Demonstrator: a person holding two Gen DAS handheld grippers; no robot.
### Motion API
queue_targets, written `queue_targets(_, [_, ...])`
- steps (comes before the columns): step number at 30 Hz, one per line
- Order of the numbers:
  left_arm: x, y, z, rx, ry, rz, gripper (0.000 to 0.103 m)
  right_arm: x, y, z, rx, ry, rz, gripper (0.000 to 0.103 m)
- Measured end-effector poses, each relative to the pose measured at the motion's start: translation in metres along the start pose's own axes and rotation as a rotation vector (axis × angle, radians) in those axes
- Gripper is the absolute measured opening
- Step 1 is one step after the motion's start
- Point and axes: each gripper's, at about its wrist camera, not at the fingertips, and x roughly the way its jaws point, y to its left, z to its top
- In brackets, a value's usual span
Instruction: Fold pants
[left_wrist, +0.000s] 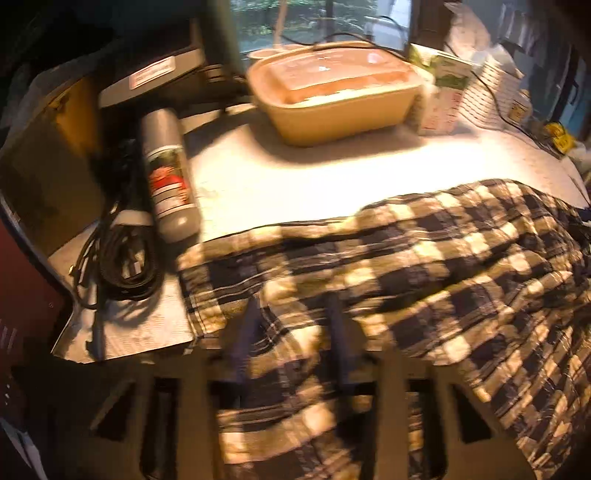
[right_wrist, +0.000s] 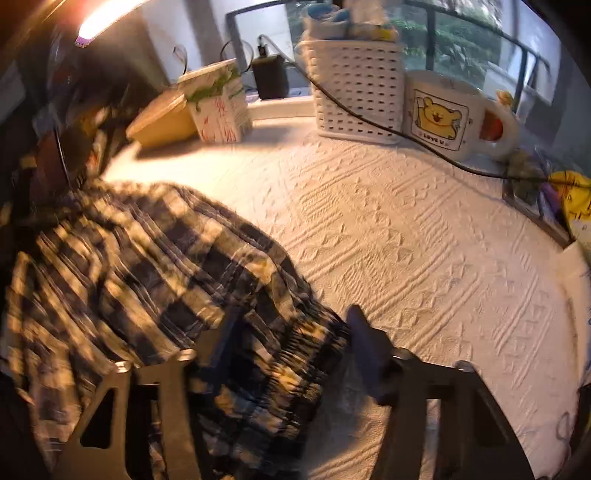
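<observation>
The plaid pants lie bunched on the white embossed table cover, filling the lower half of the left wrist view from about four o'clock round to seven, and the eight o'clock side of the right wrist view. The left gripper has its two dark fingers set over the near edge of the cloth with a fold of plaid between them; the frame is smeared, so I cannot tell whether they actually pinch it. The right gripper stands wide, one finger sunk into the gathered waistband, the other out over bare cover just beside the fabric's edge. In the left view a spray can lies on its side at ten o'clock, with a coiled black cable near it at nine, and a cream lidded container sits at twelve. In the right view a white perforated basket stands at twelve, a bear-print mug beside it at one, and a small printed carton at eleven.
</observation>
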Motion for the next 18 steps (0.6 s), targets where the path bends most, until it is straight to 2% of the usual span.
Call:
queue_targets(1, [-0.001,-0.005,0.001,0.017,0.000,0.001,0.006,0.000,0.002,-0.001,-0.012,0.001,-0.002,0.030])
queue_targets(2, [-0.003,-0.011,0.002,0.035,-0.005,0.003,0.002,-0.001,0.002,-0.001,-0.016,-0.004,0.003,0.028])
queue_targets(4, [-0.011,-0.021,0.008,0.044,-0.035,-0.012,0.002,-0.006,0.002,-0.001,-0.020,-0.028,-0.018,0.025])
queue_targets(9, [-0.034,-0.037,0.030,0.055,-0.124,-0.060,0.002,-0.041,-0.019,0.009,-0.018,-0.122,-0.145,0.024])
queue_targets(14, [-0.025,-0.060,0.062,0.093,-0.172,-0.057,0.002,-0.055,-0.047,0.028,-0.009,-0.181,-0.234,0.024])
queue_targets(18, [-0.019,-0.063,0.092,0.100,-0.221,-0.039,0.002,-0.054,-0.067,0.049,-0.008,-0.206,-0.282,0.024])
